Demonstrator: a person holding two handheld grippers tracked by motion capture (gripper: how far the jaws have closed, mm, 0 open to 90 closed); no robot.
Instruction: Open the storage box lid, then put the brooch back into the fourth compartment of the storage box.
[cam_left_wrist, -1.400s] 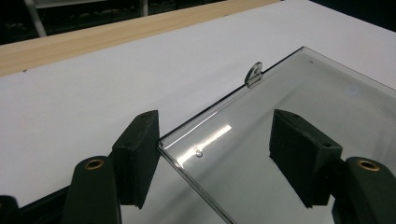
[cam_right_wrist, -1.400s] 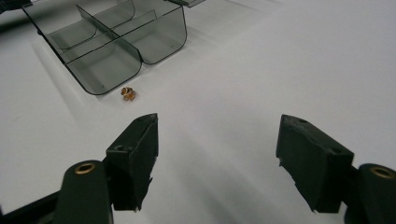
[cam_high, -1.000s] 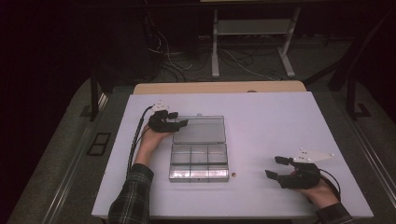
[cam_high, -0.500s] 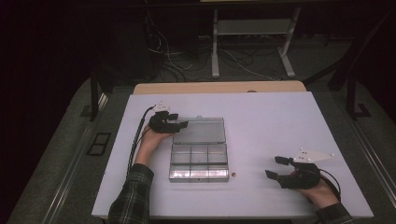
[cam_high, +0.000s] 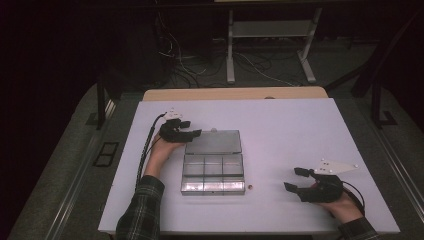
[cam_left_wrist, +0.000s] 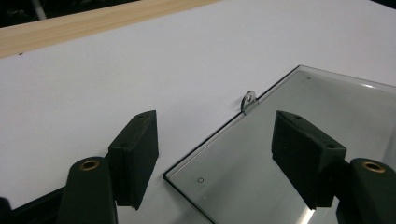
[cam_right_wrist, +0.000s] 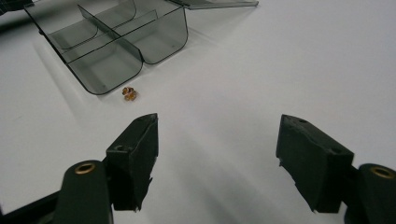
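Smoky clear plastic makes up the one organiser box (cam_high: 213, 172) lying near the middle of the white bench (cam_high: 280, 130). Its tray shows six compartments in two rows of three, and its single lid (cam_high: 214, 142) lies folded back flat on the bench on the far side, with one small latch tab (cam_left_wrist: 249, 101) at its edge. One tiny amber bead (cam_high: 251, 187) sits on the bench just beside the tray's near right corner, outside every compartment.

Two tongs are in use. The left tongs (cam_high: 186, 133) sit at the lid's far left corner, spread wide and gripping nothing; in the left gripper view one jaw stands over the bare bench and the other over the lid, the corner between them. The right tongs (cam_high: 295, 179) rest near the bench's right front, well apart from the box, likewise spread wide and empty, pointing toward the bead.
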